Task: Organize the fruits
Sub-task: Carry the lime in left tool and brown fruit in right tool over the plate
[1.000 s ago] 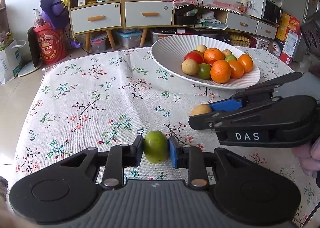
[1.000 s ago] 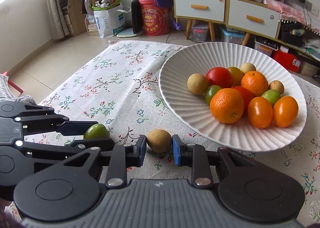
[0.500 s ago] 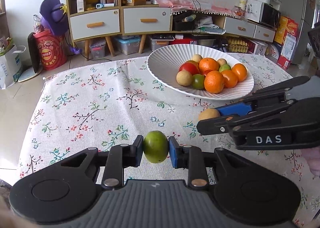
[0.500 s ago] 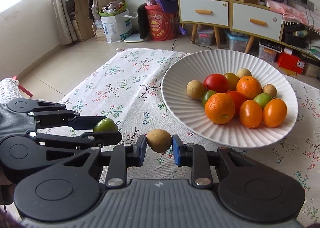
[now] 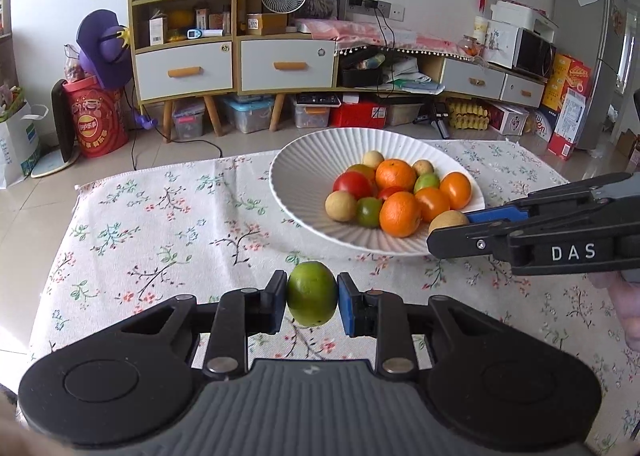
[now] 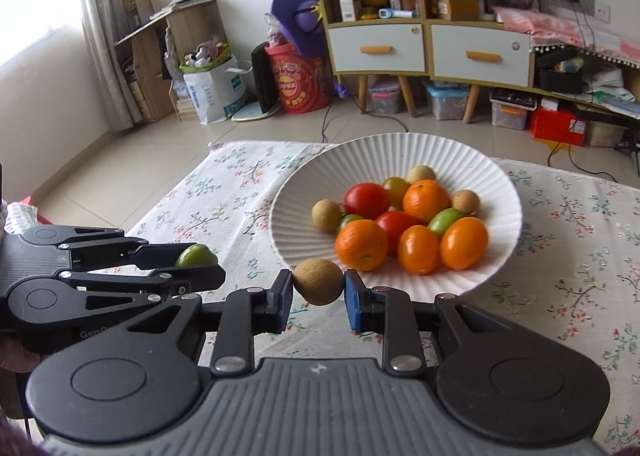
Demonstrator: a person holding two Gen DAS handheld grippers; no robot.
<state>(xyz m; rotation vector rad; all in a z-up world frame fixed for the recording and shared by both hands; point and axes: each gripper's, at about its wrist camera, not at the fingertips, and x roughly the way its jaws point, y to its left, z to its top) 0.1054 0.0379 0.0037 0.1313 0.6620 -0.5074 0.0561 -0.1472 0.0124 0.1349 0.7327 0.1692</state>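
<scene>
A: Fruit is being gathered in the white ribbed bowl (image 5: 304, 175), which is set on the flowered tablecloth (image 5: 160, 215). Oranges (image 6: 361, 244), tomatoes (image 6: 366, 199) and smaller green and tan pieces are already piled in it.

B: And what is carried?

A: A green fruit (image 5: 312, 293) is clamped across its middle by the left gripper (image 5: 312, 302), clear of the cloth and short of the bowl. A smaller tan round fruit (image 6: 319, 281) is pinched the same way by the right gripper (image 6: 318, 298), just at the bowl's near rim.

B: How are they expected to handle?

A: Both are judged light and firm, but round and smooth, so rolling out of the pads is the risk. A hold at the widest part, as shown, is judged soundest. Bruising is possible if they are squeezed harder.

B: What stands in the way?

A: The heap itself: little bare bottom is left, so a dropped piece could roll off the oranges. The raised rim must be cleared, and the two grippers are held close together, so crossing is to be avoided. The cabinets and floor clutter are well apart.
</scene>
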